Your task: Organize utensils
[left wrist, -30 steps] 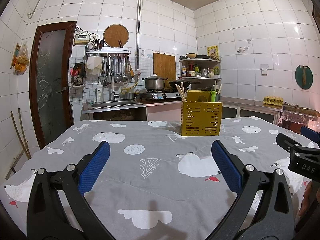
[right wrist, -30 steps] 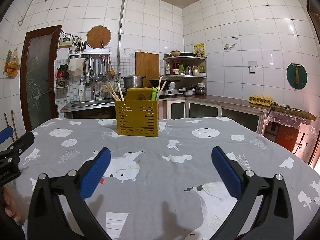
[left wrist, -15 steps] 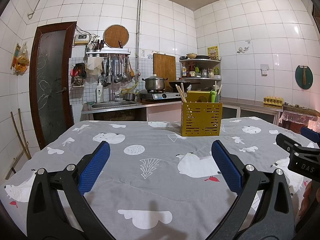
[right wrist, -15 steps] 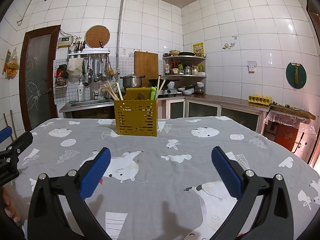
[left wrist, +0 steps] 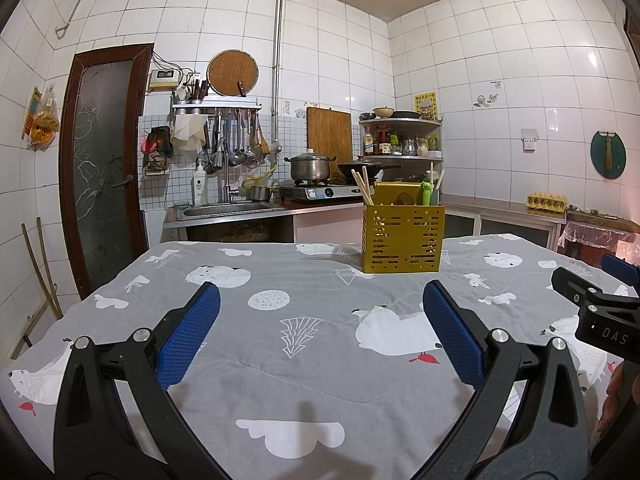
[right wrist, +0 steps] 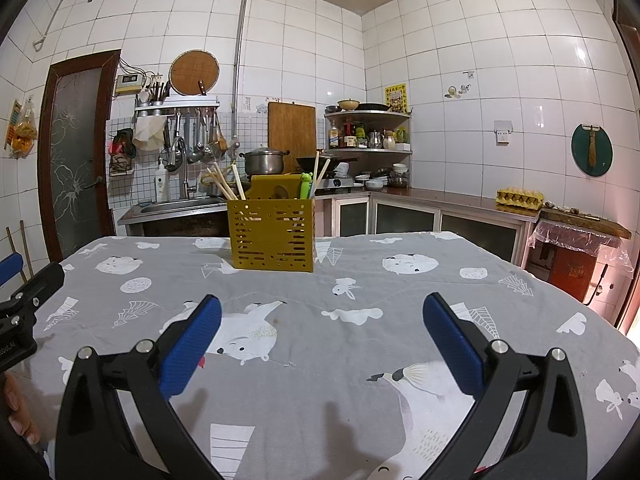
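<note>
A yellow slotted utensil holder [left wrist: 402, 239] [right wrist: 272, 235] stands upright on the far middle of the table. Wooden chopsticks [left wrist: 362, 187] [right wrist: 224, 186] lean out of its left side, and a green utensil handle [left wrist: 428, 194] [right wrist: 305, 186] with pale sticks rises from its right side. My left gripper [left wrist: 320, 328] hovers open and empty over the near cloth, well short of the holder. My right gripper [right wrist: 320, 328] is likewise open and empty, with the holder ahead and slightly left. Each gripper's tip shows at the edge of the other's view.
The table carries a grey cloth [left wrist: 304, 364] [right wrist: 360, 364] printed with white animals. Behind it run a sink counter [left wrist: 228, 210], a stove with a steel pot [left wrist: 310, 166], corner shelves [right wrist: 368, 132] and a counter with an egg tray [right wrist: 519, 197]. A dark door [left wrist: 100, 160] stands at the left.
The right wrist view has shifted slightly, with the holder drifting a little left and down in it. Both grippers stay open and empty.
</note>
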Demonstrator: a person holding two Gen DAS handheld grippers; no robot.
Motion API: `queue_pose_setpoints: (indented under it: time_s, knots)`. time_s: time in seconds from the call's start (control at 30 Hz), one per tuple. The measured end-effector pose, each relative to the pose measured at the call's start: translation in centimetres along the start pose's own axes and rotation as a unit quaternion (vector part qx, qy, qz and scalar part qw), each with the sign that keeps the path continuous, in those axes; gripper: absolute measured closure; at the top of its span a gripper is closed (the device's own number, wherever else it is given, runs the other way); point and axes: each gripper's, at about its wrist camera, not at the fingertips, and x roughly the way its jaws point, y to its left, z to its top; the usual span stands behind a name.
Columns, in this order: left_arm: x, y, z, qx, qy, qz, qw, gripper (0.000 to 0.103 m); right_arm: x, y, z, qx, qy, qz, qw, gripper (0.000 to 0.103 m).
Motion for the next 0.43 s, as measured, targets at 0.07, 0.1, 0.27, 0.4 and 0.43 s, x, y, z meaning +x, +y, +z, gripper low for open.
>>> queue_pose_setpoints:
  time_s: [0.07,0.1,0.27,0.4,0.43]
  knots:
    - [0.01,0.02,0.01,0.000,0.000,0.000,1.0000,0.005,-0.02,0.05,0.02,0.000,0.000,0.000,1.000,0.005]
    - [-0.01,-0.01,0.08,0.000,-0.001,0.000,1.0000,0.005,-0.01,0.02,0.02,0.000,0.000,0.000,1.000,0.005]
    - [-0.01,0.14,0.22,0.001,0.000,0.001,1.0000,0.005,0.02,-0.04,0.02,0.000,0.000,0.000,1.000,0.004]
    - [0.02,0.20,0.31,0.002,0.000,0.001,1.0000,0.005,-0.01,0.00,0.05,0.000,0.000,0.000,1.000,0.005]
    - [0.00,0.17,0.29,0.002,0.000,0.001,1.0000,0.005,0.00,-0.04,0.04,0.000,0.000,0.000,1.000,0.005]
